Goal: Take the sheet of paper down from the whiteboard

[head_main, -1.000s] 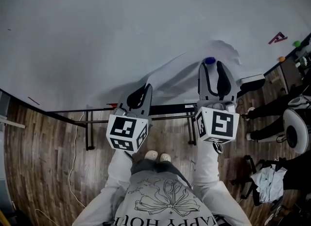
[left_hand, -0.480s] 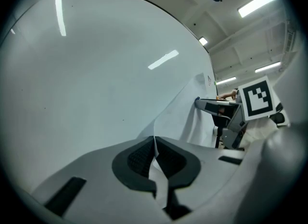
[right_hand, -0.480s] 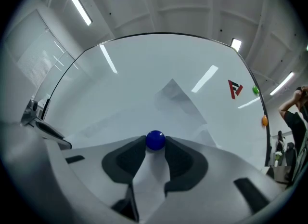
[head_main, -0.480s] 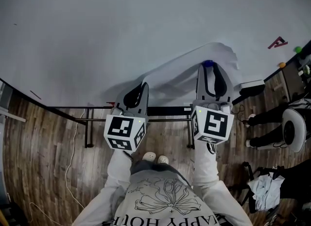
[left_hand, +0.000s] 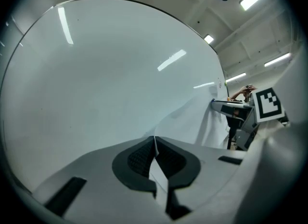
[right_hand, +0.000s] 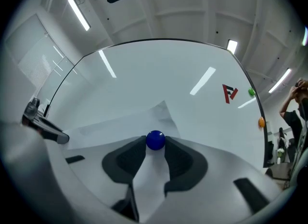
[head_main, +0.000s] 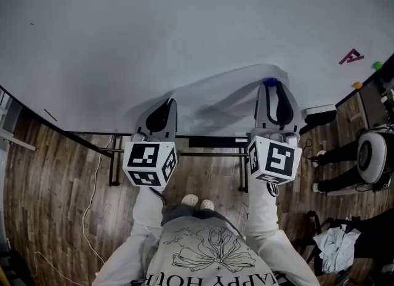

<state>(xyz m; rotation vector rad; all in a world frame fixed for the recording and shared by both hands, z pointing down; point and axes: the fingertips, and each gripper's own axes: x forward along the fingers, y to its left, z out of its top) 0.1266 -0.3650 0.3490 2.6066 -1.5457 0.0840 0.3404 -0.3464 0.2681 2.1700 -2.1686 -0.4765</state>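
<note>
In the frame's lower centre, the left gripper (left_hand: 154,140) is clenched on the white paper sheet (left_hand: 194,124). The right gripper (right_hand: 155,142) is closing onto the blue round magnet (right_hand: 155,139).

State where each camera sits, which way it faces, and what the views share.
Head view: on the person's head, looking steeply down the whiteboard to the floor; shows sleeves, shoes, left gripper, right gripper.
Left gripper view: on that gripper, facing the whiteboard; its jaws are shut on the sheet of paper.
Right gripper view: on that gripper, facing the whiteboard; its jaws are closing on the blue magnet.
Shared: all three show the sheet of paper.
</note>
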